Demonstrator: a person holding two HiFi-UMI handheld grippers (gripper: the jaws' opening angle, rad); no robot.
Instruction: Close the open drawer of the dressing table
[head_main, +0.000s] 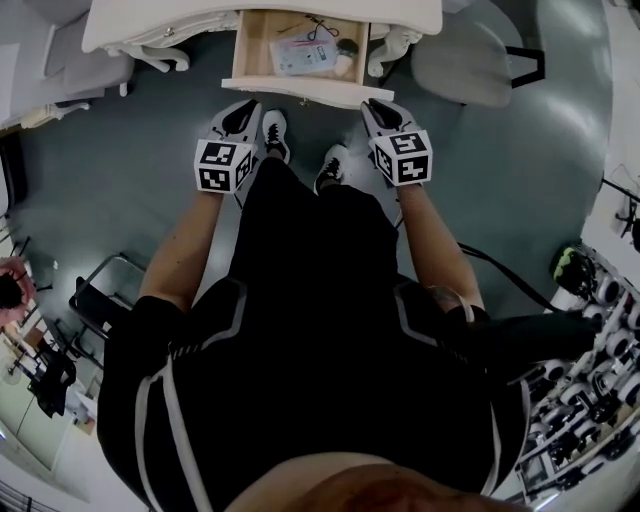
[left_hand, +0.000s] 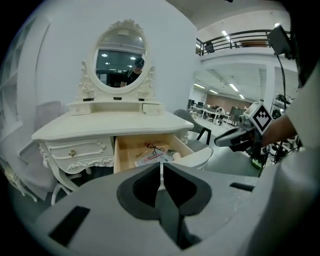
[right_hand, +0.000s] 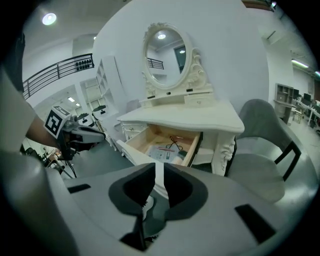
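Near the pulled-out drawer (head_main: 300, 62), left claw (head_main: 242, 108) and right claw (head_main: 376, 106) hover closed, empty; an uneven one-sided push could skew and jam it in the desk (head_main: 130, 25).

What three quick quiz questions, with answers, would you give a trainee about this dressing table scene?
1. True or false: the drawer of the dressing table is pushed fully in.
2. What stands on the floor to the person's right of the table? A) grey chair B) laundry basket C) ladder
3. What do the left claw and the right claw hold?
Key: 1 false, it stands open with small items inside. 2 A. 3 nothing; both are shut and empty.
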